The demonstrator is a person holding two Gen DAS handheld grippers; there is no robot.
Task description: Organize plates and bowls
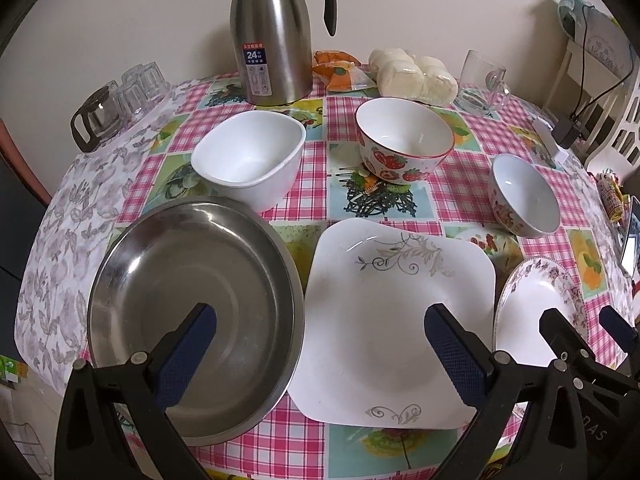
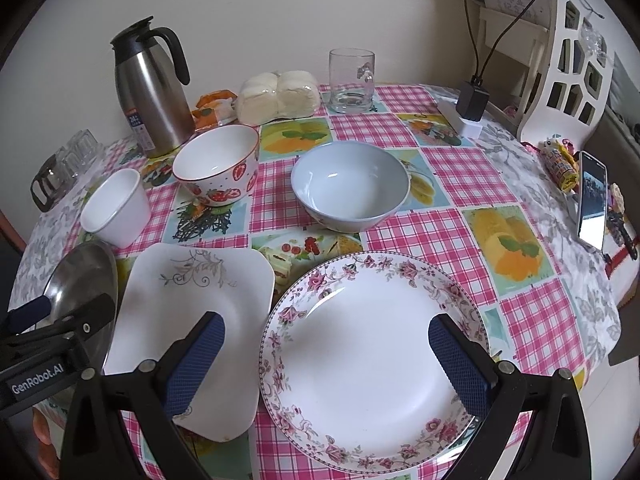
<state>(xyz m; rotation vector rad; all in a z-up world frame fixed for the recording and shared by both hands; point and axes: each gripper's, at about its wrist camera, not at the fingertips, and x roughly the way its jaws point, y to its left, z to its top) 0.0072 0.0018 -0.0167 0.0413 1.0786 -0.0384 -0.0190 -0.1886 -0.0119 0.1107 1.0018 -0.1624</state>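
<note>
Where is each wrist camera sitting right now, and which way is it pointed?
Left wrist: low at the table's near edge, facing the steel plate and square plate; its own open gripper shows, the right gripper at the side.
Right wrist: same edge, further right, over the floral plate; own open gripper shows.
Shared: square plate, strawberry bowl, thermos.

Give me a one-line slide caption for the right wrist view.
Open right gripper poised over a floral plate, with bowls and a square plate waiting on the checked tablecloth.
</note>
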